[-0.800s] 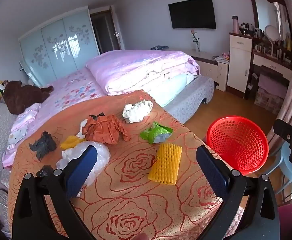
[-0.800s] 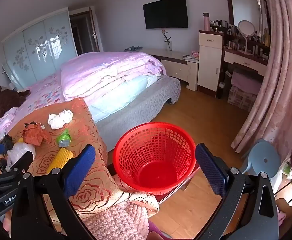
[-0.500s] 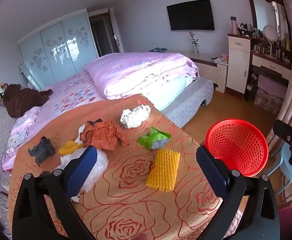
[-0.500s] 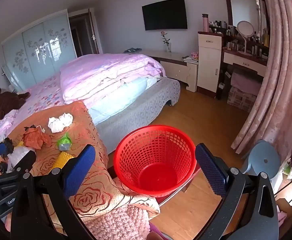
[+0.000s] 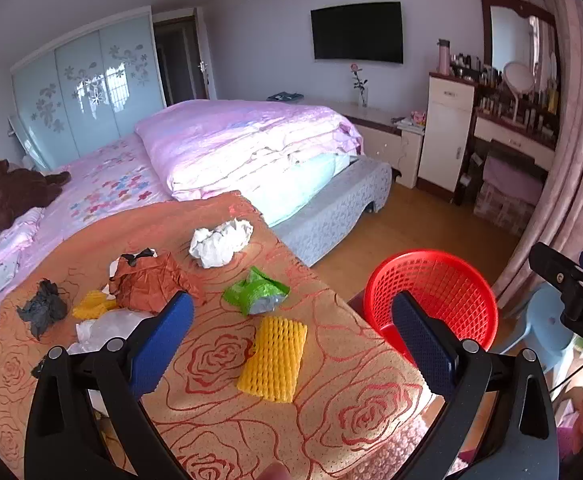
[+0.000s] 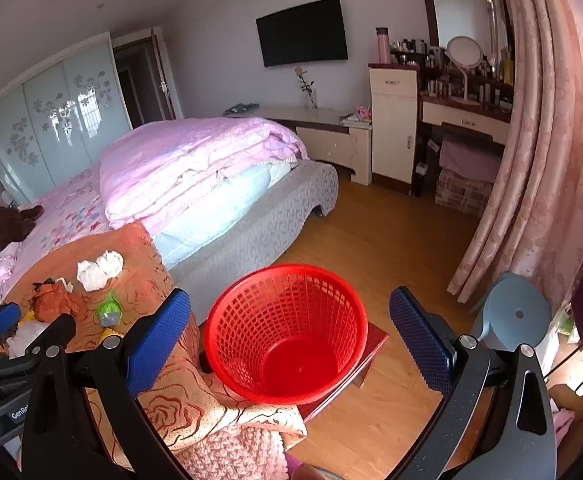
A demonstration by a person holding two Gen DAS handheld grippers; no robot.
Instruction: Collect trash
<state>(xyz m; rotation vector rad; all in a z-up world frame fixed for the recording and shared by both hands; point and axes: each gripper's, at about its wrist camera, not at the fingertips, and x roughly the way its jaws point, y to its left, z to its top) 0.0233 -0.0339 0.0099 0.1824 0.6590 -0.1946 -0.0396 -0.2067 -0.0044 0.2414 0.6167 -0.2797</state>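
Left gripper (image 5: 291,336) hovered over the desk (image 5: 219,424) w/ jaws spread wide, gripping nothing; yellow foam fruit net (image 5: 273,354) lay between them on the rose-print cloth. Green wrapper (image 5: 256,291), white crumpled paper (image 5: 220,241), brown paper (image 5: 149,283) & black scrap (image 5: 43,310) sat farther back. Right gripper (image 6: 289,338), jaws also spread & empty, hung above the red basket (image 6: 287,332) beside the desk.

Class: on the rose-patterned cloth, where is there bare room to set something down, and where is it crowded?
Free: the near stretch of cloth below the yellow foam net, and the far strip beyond the white paper wad. Crowded: the left side, around the orange wrapper, black scrap and clear plastic.
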